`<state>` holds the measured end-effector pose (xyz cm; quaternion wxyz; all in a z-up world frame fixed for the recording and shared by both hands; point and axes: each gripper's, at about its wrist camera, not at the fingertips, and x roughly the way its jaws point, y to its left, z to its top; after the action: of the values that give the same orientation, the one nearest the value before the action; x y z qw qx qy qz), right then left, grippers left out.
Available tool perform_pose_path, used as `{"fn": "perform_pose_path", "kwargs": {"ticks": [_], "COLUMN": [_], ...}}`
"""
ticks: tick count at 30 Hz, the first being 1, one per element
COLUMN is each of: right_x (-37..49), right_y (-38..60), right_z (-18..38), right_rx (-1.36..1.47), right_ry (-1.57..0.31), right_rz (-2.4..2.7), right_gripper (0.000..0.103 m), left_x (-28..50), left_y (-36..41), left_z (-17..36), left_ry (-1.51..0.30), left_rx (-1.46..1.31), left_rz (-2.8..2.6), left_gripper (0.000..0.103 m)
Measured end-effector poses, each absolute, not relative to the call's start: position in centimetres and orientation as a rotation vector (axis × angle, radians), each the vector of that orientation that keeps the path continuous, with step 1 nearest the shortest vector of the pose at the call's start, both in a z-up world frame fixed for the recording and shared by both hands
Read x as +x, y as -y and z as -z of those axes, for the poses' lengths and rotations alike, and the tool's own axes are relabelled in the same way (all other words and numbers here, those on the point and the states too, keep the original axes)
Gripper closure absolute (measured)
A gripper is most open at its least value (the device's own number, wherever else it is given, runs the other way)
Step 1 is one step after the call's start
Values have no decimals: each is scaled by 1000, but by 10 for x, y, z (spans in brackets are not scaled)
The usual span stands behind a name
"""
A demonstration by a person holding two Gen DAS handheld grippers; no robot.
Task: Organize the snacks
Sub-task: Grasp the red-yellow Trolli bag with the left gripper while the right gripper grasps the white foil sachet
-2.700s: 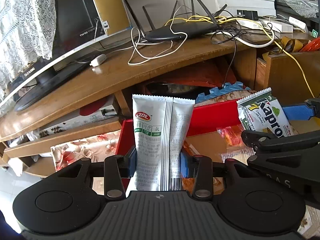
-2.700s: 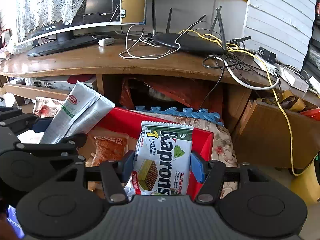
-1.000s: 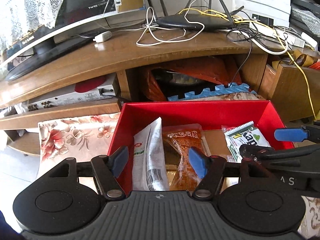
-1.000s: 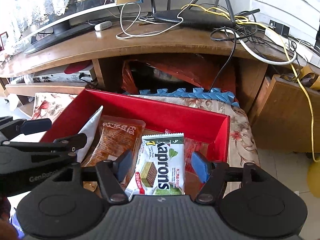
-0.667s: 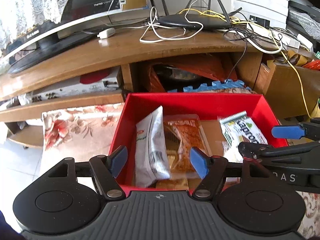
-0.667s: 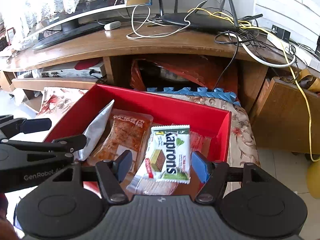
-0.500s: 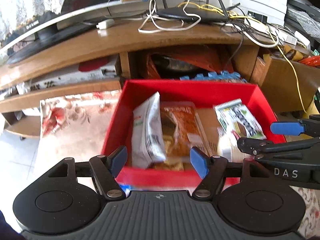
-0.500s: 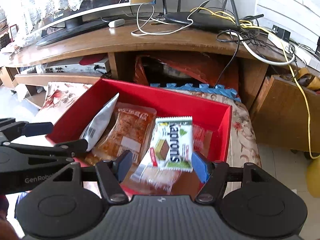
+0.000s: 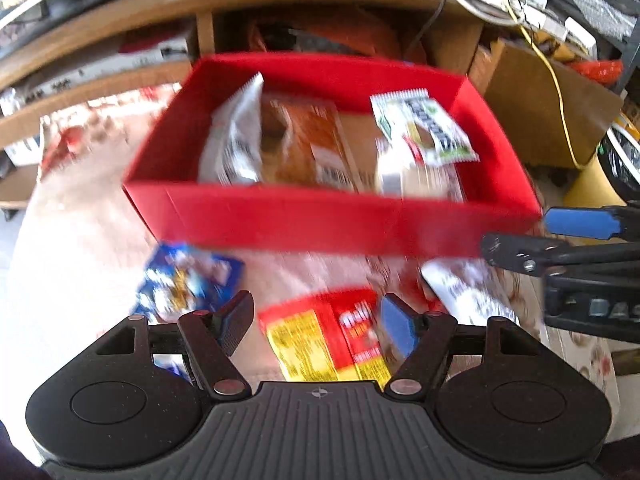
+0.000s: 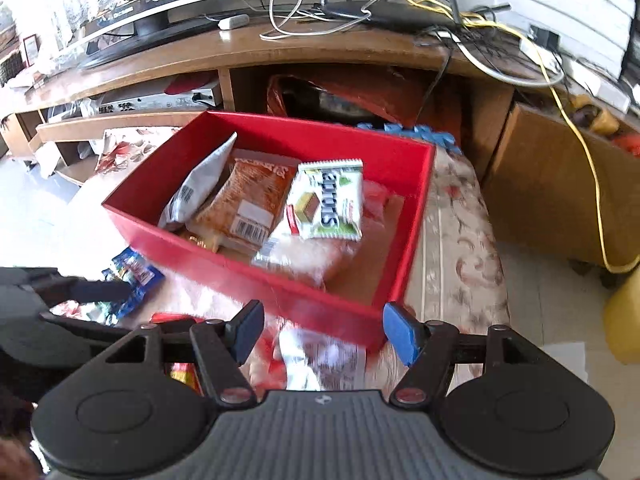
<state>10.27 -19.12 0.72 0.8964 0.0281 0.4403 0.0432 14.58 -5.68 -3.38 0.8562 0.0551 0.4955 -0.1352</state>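
Observation:
A red box (image 9: 320,224) (image 10: 256,276) stands on a flowered cloth. It holds a silver-white packet (image 9: 236,140) (image 10: 200,188), an orange packet (image 9: 312,140) (image 10: 252,200) and a green wafer packet (image 9: 424,128) (image 10: 328,200). My left gripper (image 9: 316,316) is open and empty, over a red-and-yellow packet (image 9: 324,340) in front of the box. A blue packet (image 9: 188,280) (image 10: 134,280) lies to its left. My right gripper (image 10: 324,326) is open and empty above a white packet (image 10: 324,360) (image 9: 468,288) at the box's near right corner.
Behind the box is a wooden TV stand (image 10: 320,48) with a monitor, a router (image 10: 384,8) and tangled cables. A brown cabinet (image 10: 552,148) and a yellow container (image 10: 624,320) stand at the right. The cloth's right edge drops to the floor.
Both grippers have let go of their packets, which now lie in the red box. Both have drawn back from the box and tipped down over the loose packets in front of it.

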Motion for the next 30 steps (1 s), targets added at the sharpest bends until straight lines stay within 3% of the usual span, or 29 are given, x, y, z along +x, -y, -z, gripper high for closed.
{"fn": "perform_pose_path", "kwargs": {"ticks": [11, 22, 26, 30], "right_x": [95, 115, 112, 101], "right_y": [192, 192, 181, 176], "right_z": [16, 55, 54, 53], "right_rx": [35, 17, -34, -45], "right_ry": [-1003, -1099, -1085, -1090], "right_rz": [-92, -82, -101, -119], "right_gripper": [40, 38, 50, 52], "left_x": [144, 145, 136, 124], "left_y": [64, 63, 63, 63], "left_z": [55, 58, 56, 54], "left_ry": [-1098, -1100, -1096, -1100], "left_rx": [134, 173, 192, 205], "left_rz": [246, 233, 251, 268], "left_gripper": [22, 31, 36, 39]}}
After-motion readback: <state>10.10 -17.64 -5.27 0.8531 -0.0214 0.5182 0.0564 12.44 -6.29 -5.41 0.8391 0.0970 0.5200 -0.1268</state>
